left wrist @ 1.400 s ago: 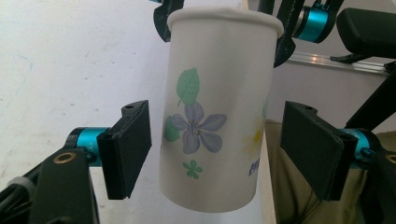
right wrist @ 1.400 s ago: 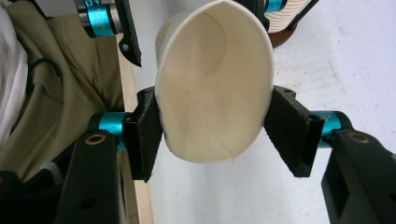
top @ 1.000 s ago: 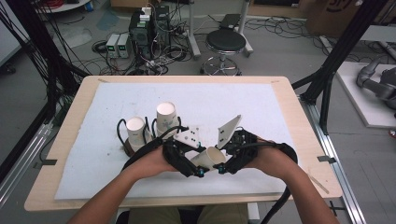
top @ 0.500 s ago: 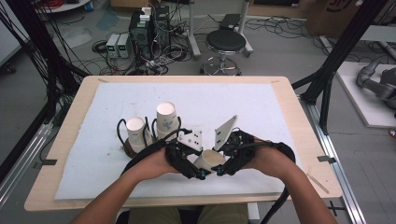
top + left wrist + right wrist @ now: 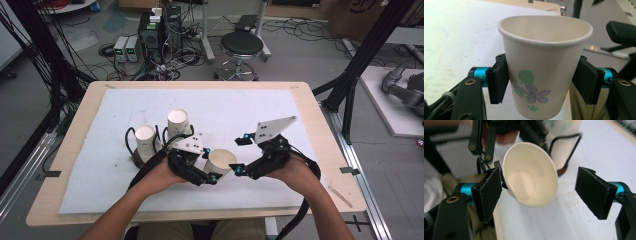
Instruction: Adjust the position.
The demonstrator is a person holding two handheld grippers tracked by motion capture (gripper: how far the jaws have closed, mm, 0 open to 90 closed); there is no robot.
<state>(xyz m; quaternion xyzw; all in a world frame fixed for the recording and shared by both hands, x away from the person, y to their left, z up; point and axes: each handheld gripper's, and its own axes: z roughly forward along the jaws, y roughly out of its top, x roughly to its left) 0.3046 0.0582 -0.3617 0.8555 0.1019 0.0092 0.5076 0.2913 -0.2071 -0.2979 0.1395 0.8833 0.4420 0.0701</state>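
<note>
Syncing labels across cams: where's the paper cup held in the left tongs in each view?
High view: paper cup low centre, between the two hands, mouth toward the right tongs.
Left gripper view: cup centre frame, flower print facing the camera, pads of the left tongs on both sides.
Right gripper view: cup centre-left, open mouth facing the camera.
Shared landmark: white table mat.

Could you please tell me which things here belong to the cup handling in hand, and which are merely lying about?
In the job:
- paper cup, clamped in the left tongs
- right tongs, jaws just opened, off the cup
- two cups in wire holders on the table

Lying about:
- stool
- electronics boxes and cables on the floor
</note>
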